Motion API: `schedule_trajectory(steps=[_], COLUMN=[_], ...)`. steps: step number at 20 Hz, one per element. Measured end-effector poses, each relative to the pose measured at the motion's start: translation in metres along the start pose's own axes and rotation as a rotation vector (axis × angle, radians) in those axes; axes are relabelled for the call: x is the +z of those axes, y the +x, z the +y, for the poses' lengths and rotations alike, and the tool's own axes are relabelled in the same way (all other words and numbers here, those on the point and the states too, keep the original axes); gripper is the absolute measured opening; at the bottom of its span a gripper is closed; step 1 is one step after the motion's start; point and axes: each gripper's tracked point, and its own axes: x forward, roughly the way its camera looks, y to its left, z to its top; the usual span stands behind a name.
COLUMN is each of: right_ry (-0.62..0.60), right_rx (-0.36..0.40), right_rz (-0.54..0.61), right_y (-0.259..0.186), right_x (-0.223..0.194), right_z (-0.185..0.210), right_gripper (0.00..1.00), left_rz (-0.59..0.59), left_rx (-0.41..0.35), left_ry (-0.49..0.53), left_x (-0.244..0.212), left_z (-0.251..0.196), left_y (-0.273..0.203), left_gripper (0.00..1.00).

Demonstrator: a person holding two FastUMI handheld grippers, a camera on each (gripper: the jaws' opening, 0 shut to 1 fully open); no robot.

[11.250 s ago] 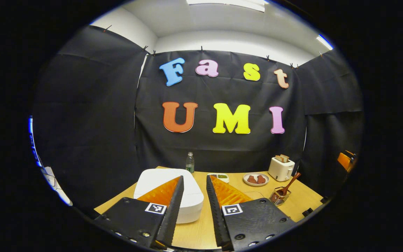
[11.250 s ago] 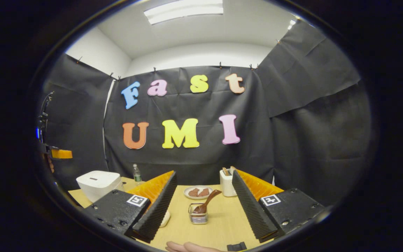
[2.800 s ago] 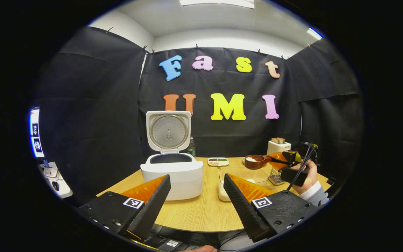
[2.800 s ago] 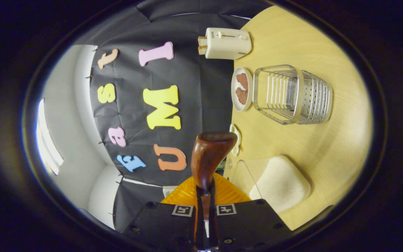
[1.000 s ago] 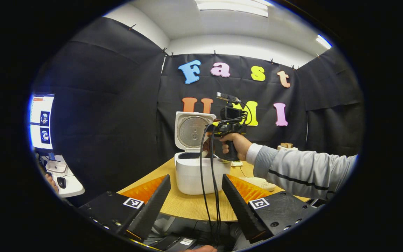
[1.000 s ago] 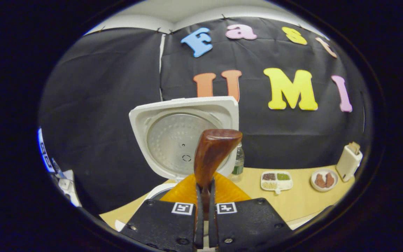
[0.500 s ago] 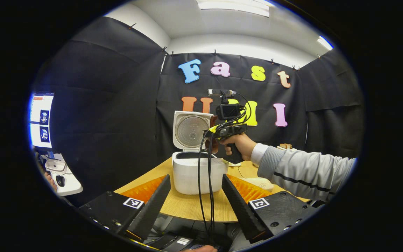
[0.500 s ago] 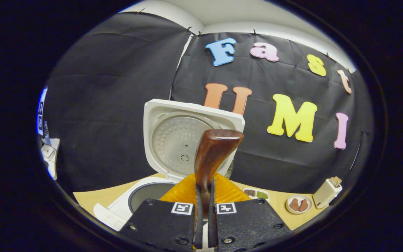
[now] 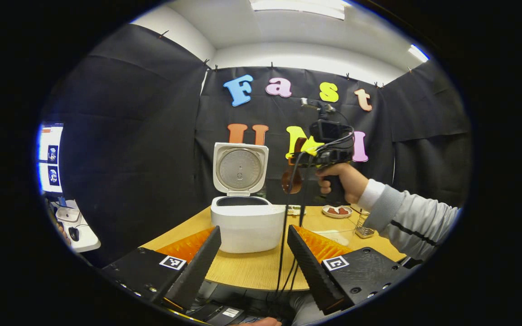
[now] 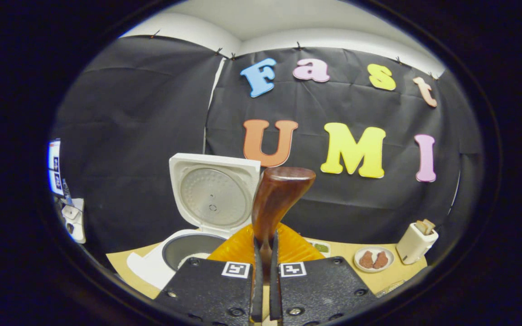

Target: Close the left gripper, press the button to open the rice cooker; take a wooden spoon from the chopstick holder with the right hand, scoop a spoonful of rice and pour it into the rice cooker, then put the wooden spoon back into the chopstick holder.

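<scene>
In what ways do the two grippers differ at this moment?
The left gripper is open and holds nothing; the right gripper is shut on the wooden spoon. The left gripper sits low at the table's near edge; the right gripper is raised to the right of the open rice cooker. Both are hand-held.

The left gripper view sits low and back from the near edge of the table (image 9: 252,271), facing the far wall over its own 2 spread fingers, far enough off to take in the open rice cooker (image 9: 246,224) and, to its right, the right gripper (image 9: 293,168) held high in a hand (image 9: 340,181). The right gripper view rides above the table, closer to the rice cooker (image 10: 197,244), which lies low and left, looking along the wooden spoon (image 10: 275,199) at the far wall. Both views share the rice cooker, its raised lid (image 9: 240,168), the far table with the plate (image 10: 373,259) and the far wall.
</scene>
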Motion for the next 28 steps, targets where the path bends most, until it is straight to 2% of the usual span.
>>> schedule_trajectory(steps=[3,4,5,11,16,20,23,28], right_ry=[0.026,0.042,0.058,0.149,0.213,0.258,0.269,0.287], right_rx=[-0.021,-0.027,-0.038,-0.119,-0.256,-0.348,-0.386,-0.349], right_rz=[-0.018,-0.024,-0.026,-0.034,0.000,0.007,0.036,0.086], right_y=[-0.030,-0.041,-0.050,-0.103,-0.135,-0.144,-0.142,-0.134], right_x=[0.006,0.005,0.006,-0.008,-0.042,-0.075,-0.105,-0.156], right_z=[-0.033,-0.045,-0.059,-0.147,-0.239,-0.298,-0.323,-0.327], right_gripper=[0.12,0.16,0.12,0.13,0.13,0.13,0.14,0.14], left_rz=[-0.001,0.002,0.003,-0.013,-0.025,-0.021,-0.018,-0.041], left_rx=[0.000,-0.004,-0.007,-0.019,-0.042,-0.054,-0.043,-0.017], left_ry=[-0.006,-0.012,-0.017,-0.007,0.004,-0.027,-0.025,0.020], left_x=[0.003,0.003,0.003,0.015,0.018,0.020,0.022,0.035], left_z=[-0.010,-0.014,-0.018,-0.039,-0.059,-0.071,-0.074,-0.074], left_y=[0.005,0.006,0.009,0.025,0.040,0.055,0.065,0.089], left_gripper=[0.94,0.94,0.94,0.94,0.94,0.94,0.94,0.94])
